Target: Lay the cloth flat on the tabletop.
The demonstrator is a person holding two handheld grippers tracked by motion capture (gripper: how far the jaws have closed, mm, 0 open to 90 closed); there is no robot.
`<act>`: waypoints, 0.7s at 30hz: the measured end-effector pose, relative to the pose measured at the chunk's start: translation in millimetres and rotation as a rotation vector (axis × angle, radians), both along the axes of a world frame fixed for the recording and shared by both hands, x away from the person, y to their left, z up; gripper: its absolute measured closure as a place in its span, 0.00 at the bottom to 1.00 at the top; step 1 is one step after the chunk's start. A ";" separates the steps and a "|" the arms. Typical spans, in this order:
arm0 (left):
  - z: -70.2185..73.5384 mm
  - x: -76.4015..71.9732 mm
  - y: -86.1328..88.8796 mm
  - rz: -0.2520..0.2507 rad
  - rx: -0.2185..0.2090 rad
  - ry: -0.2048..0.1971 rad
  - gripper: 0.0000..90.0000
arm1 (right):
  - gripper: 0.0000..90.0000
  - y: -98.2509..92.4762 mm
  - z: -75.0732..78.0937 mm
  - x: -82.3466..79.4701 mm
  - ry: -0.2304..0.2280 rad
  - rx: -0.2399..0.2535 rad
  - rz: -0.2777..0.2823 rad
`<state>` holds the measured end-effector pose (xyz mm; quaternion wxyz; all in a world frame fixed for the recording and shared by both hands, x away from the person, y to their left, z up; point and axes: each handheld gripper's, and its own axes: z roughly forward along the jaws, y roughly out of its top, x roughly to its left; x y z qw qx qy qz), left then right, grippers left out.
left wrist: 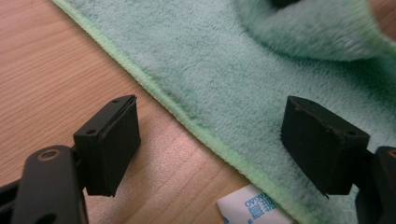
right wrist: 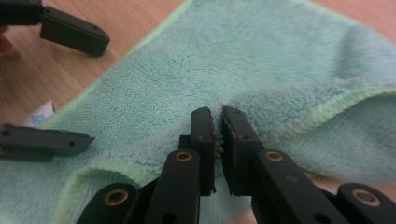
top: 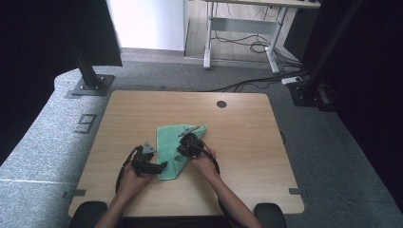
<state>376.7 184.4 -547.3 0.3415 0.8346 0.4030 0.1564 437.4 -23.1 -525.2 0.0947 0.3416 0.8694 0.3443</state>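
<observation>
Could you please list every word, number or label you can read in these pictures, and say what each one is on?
"9": a large grey figure on the floor left of the table.
Blue print on the white tag at the green towel's edge: too small and cut off to read.

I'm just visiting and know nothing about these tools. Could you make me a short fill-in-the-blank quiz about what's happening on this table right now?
1. The cloth on the wooden table is coloured ____.
2. The right gripper is ____ on a fold of the cloth.
3. The left gripper has its jaws ____, one over wood and one over the cloth.
4. The white label sits at the cloth's ____.

Missing words: green; shut; open; edge
</observation>
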 end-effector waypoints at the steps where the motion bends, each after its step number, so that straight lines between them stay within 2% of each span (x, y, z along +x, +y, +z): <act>1: 0.1 0.0 0.0 -0.001 0.000 0.001 0.22 | 0.91 2.0 -2.4 0.9 0.002 0.005 0.002; 6: 0.1 0.1 0.0 -0.001 0.001 0.001 0.22 | 0.84 2.4 -1.3 3.9 0.015 0.024 0.007; 7: 0.0 0.1 0.0 -0.001 -0.001 0.000 0.22 | 0.79 -0.3 4.2 4.4 0.003 0.038 0.011; 8: 0.0 0.1 0.0 -0.001 -0.001 0.000 0.22 | 0.79 -0.3 4.2 4.4 0.003 0.038 0.011; 9: 0.0 0.1 0.0 -0.001 0.000 0.000 0.22 | 0.76 -4.2 12.2 4.4 -0.007 0.055 0.004; 10: 0.0 0.1 0.0 -0.001 0.000 0.000 0.22 | 0.76 -4.2 12.2 4.4 -0.007 0.055 0.004; 13: 0.1 0.0 0.0 -0.001 0.001 0.001 0.22 | 0.74 -13.9 26.7 0.7 -0.036 0.051 0.012; 15: 0.1 0.1 0.0 -0.001 0.002 0.000 0.22 | 0.73 -18.8 30.6 -1.9 -0.046 0.054 0.012; 21: 0.1 0.1 0.1 -0.001 0.002 0.001 0.22 | 0.70 -35.3 32.0 -8.0 -0.048 0.044 0.005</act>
